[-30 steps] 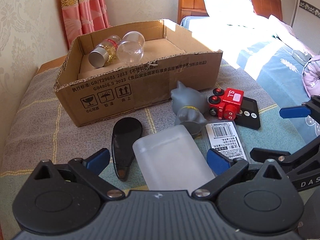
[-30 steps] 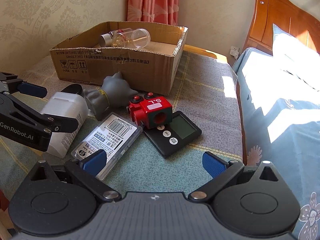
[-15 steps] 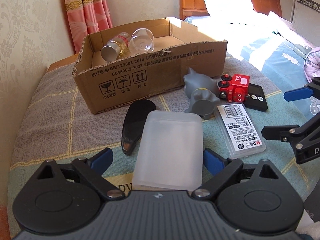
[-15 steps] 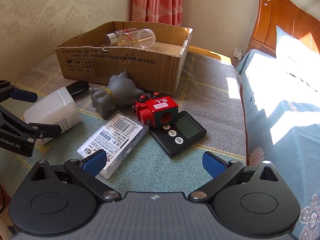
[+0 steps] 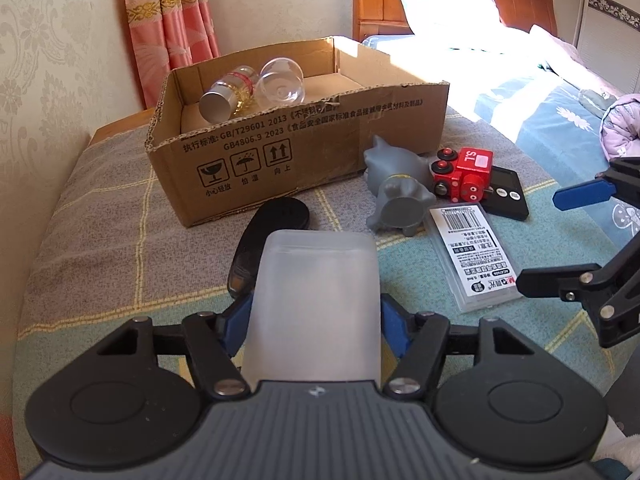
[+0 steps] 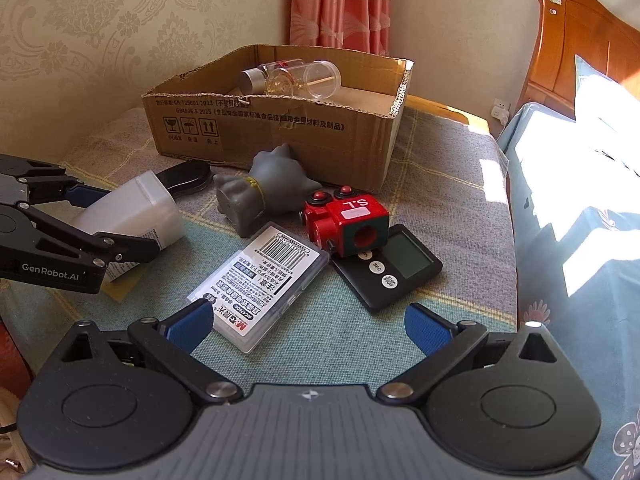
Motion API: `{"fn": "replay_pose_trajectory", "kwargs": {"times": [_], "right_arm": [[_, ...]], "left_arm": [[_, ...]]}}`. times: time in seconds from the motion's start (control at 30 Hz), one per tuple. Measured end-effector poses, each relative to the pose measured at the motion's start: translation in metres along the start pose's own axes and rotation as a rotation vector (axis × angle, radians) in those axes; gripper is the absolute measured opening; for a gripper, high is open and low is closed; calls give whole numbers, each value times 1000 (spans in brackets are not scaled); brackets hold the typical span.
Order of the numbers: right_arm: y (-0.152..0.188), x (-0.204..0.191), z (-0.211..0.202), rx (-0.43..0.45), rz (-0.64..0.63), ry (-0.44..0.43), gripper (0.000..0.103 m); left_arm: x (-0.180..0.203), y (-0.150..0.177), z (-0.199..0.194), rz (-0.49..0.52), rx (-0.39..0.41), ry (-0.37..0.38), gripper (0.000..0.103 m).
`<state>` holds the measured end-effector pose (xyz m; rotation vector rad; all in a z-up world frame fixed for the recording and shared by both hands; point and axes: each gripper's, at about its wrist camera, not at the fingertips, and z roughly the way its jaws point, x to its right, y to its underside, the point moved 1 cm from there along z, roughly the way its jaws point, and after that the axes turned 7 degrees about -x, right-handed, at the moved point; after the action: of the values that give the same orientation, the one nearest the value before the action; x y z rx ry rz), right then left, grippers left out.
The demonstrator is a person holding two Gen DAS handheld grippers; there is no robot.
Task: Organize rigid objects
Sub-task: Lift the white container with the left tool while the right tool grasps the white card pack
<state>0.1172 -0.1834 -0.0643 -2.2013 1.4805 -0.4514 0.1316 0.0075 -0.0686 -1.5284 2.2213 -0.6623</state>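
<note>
Between the blue pads of the left gripper [image 5: 316,322] sits a frosted white plastic box [image 5: 316,304], clamped on both sides. Its own camera shows only the box's plain top; the right wrist view shows its side, where a printed label [image 6: 122,268] faces the blanket [image 6: 348,344], and shows the box tilted, its low end near a flat tan piece [image 6: 120,286] on the blanket. The right gripper [image 6: 308,326] is spread wide and holds nothing, hovering over a clear card case [image 6: 260,284] with a barcode label.

The left view shows the full length of a black oval thing [image 5: 268,236] lying partly under the white box; in the right view only its rounded end shows. The right view alone shows the buttons of the black timer [image 6: 390,268], on which a red toy train [image 6: 348,220] rests. A gray rubber animal toy [image 6: 264,192] lies just beside the train, near the front wall of the cardboard box [image 6: 280,136].

The cardboard box stands open on the blanket. Inside, two things lie on their sides, touching: a small bottle [image 5: 228,94] with a silver cap and gold contents, and a clear plastic cup [image 5: 280,86].
</note>
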Motion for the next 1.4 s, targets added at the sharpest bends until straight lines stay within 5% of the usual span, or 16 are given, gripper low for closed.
{"fn": "replay_pose_trajectory", "kwargs": {"times": [0.3, 0.57, 1.03, 1.4], "right_arm": [[3, -31, 19, -101, -99, -148, 103], [-11, -69, 28, -99, -173, -265, 103], [-27, -29, 39, -83, -98, -117, 103], [-25, -37, 46, -47, -146, -87, 103]], "left_arm": [[-34, 15, -8, -99, -15, -67, 66], [-36, 15, -9, -106, -17, -68, 66], [-39, 17, -6, -118, -12, -59, 70], [-38, 26, 8, -152, -7, -54, 100]]}}
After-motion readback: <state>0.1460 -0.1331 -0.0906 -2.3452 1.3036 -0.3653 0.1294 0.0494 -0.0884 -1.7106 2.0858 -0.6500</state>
